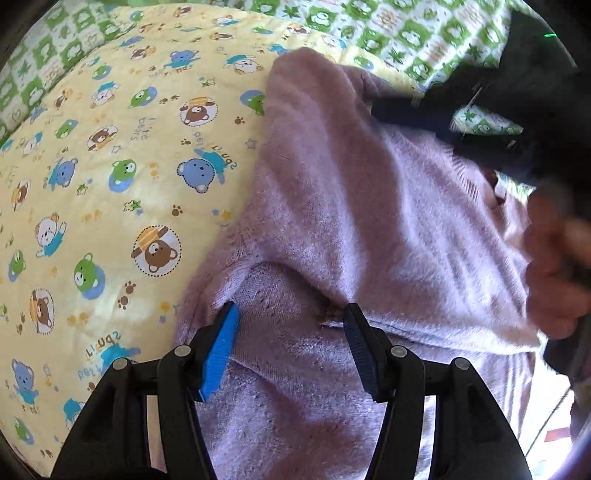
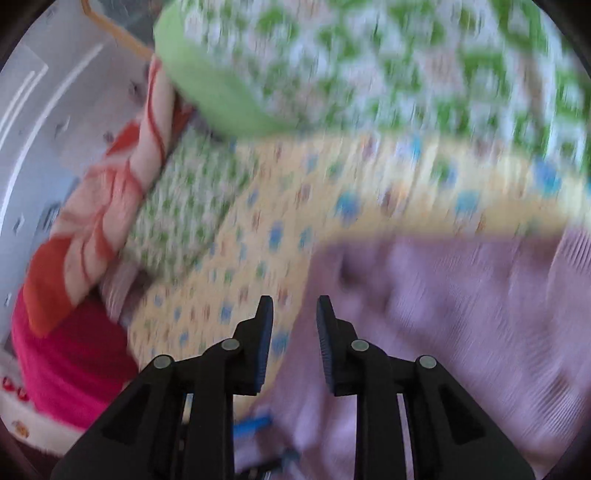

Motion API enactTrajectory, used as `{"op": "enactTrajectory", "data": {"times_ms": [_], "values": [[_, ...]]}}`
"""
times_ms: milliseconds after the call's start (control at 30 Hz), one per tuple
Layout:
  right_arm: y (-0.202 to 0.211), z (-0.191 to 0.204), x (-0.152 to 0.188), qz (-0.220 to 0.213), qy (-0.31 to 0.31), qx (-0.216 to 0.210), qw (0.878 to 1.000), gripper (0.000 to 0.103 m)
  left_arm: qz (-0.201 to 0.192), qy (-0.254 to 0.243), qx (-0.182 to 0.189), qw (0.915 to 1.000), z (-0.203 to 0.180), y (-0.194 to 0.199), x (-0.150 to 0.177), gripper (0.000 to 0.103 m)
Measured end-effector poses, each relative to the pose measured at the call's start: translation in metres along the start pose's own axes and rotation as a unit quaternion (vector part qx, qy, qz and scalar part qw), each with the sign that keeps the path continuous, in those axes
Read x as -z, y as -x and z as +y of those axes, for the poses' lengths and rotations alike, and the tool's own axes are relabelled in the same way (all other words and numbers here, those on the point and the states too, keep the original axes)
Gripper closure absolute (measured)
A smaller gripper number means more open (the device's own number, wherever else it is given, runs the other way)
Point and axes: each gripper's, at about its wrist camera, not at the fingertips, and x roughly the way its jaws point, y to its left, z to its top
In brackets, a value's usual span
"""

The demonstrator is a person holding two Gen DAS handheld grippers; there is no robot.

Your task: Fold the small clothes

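A lilac sweater (image 1: 369,221) lies on the yellow bear-print blanket (image 1: 110,166) on the bed, mid-fold: one flap is already turned over. Its long axis seems to run away from the left tool (image 1: 291,332), which hovers wide apart above it. The right tool (image 2: 294,314), narrowly parted, holds nothing. Next, I judge, comes pinching an edge and folding again.

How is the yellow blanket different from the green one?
The yellow blanket has cartoon bears and paw prints; the green blanket has a checked pattern. The yellow one lies on top of the green one. The purple sweater rests on the yellow one, mostly off the green one. Both are printed cloth.
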Motion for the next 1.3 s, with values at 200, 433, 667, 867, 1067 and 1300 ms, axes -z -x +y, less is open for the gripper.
{"op": "enactTrajectory", "data": {"times_ms": [200,433,667,867,1067,1300], "values": [[0.034,-0.06,0.038,-0.101,-0.135,0.195,0.966,0.075,0.004,-0.011,0.0,0.9999,0.001,0.01,0.003,0.044],[0.144,-0.069,0.136,-0.18,-0.187,0.207,0.943,0.055,0.005,-0.014,0.001,0.9999,0.007,0.027,0.011,0.044],[0.23,-0.103,0.261,-0.164,-0.285,0.27,0.905,0.055,0.023,-0.026,-0.012,0.9993,0.035,0.044,0.032,0.044],[0.258,-0.088,0.317,-0.144,-0.275,0.291,0.905,0.055,0.051,-0.033,-0.012,0.9981,0.054,0.053,0.062,0.043],[0.268,-0.063,0.36,-0.15,-0.293,0.305,0.894,0.055,0.072,-0.054,0.001,0.996,0.059,0.073,0.1,0.043],[0.266,-0.032,0.402,-0.144,-0.291,0.306,0.895,0.055,0.093,-0.091,0.011,0.9915,0.058,0.096,0.155,0.038]]}}
